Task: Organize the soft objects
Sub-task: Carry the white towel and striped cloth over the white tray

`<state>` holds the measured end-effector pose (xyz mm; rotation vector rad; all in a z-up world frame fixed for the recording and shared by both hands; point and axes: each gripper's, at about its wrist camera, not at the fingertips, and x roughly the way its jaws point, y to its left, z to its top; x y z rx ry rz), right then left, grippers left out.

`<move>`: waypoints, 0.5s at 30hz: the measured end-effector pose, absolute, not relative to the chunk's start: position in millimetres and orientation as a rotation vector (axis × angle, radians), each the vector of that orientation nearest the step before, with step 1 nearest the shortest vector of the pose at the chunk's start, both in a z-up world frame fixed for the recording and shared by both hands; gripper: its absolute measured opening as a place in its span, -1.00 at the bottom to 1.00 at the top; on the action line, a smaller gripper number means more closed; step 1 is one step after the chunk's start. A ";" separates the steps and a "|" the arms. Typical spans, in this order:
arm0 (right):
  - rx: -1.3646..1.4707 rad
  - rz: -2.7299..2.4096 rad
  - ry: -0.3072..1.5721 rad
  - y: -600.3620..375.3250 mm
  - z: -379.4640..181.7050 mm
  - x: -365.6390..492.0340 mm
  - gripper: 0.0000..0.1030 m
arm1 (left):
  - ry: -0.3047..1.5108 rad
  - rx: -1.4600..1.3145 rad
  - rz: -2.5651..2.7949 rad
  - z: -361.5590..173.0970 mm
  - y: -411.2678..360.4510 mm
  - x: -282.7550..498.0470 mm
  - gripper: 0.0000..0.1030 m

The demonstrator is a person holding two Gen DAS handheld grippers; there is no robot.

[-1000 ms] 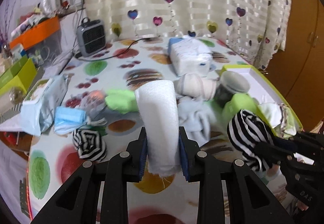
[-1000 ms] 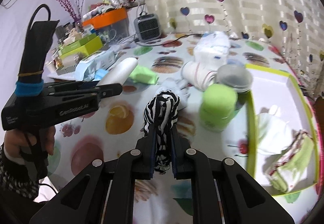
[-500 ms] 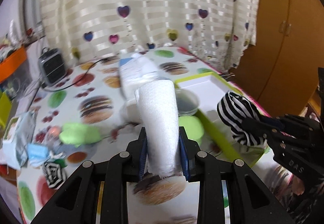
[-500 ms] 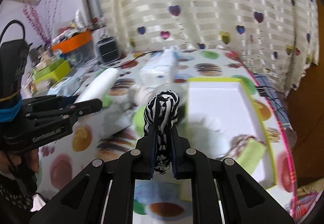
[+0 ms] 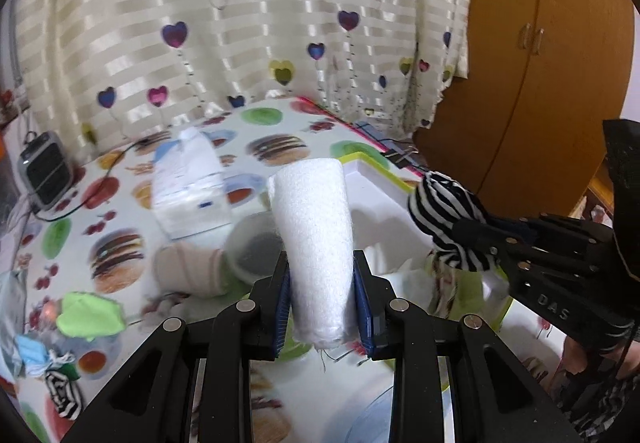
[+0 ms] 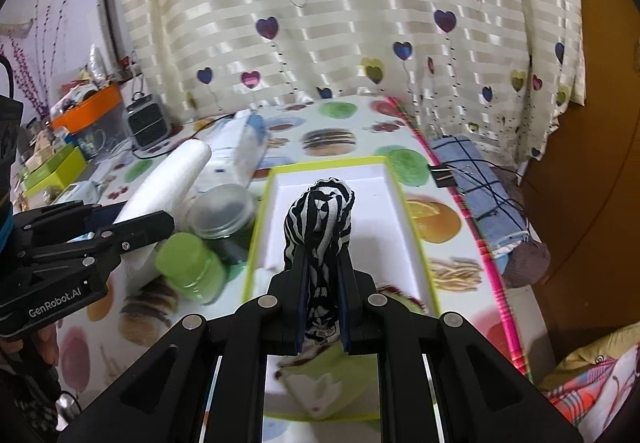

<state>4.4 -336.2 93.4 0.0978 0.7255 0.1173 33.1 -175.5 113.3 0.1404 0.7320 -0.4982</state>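
1. Left gripper (image 5: 322,317) clamps a rolled white fleecy cloth (image 5: 314,239), held upright. Right gripper (image 6: 323,317) is closed on a black-and-white striped fabric bundle (image 6: 320,219).
2. Change over the last second: both grippers swung from the cluttered table centre toward the white tray with yellow-green rim (image 6: 416,239); the striped bundle now hangs over its interior, the white roll near its left edge.
3. Judgement: both items look ready for release into the tray.
4. Tray already holds a white and green cloth heap (image 6: 320,383) at the near end; the far end is free.
5. Obstacles: green-capped jar (image 6: 188,267) and clear-lidded dark jar (image 6: 222,211) stand just beside the tray's left wall, under the left gripper's path.
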 end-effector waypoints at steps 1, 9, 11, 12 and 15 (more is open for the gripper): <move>0.100 0.110 0.729 -340.6 92.2 7.4 -0.75 | 0.737 0.140 -0.503 111.9 -179.6 34.8 -0.48; 0.116 0.102 0.778 -361.7 77.7 34.2 -0.75 | 0.776 0.154 -0.550 94.8 -210.4 48.1 -0.48; 0.105 0.109 0.789 -362.7 74.5 41.2 -0.75 | 0.786 0.153 -0.551 89.6 -215.1 52.3 -0.48; 0.102 0.112 0.792 -362.8 73.5 44.0 -0.75 | 0.791 0.156 -0.554 86.5 -217.9 54.5 -0.48; 0.079 0.128 0.807 -360.8 69.1 52.7 -0.75 | 0.818 0.165 -0.566 76.7 -225.1 60.0 -0.48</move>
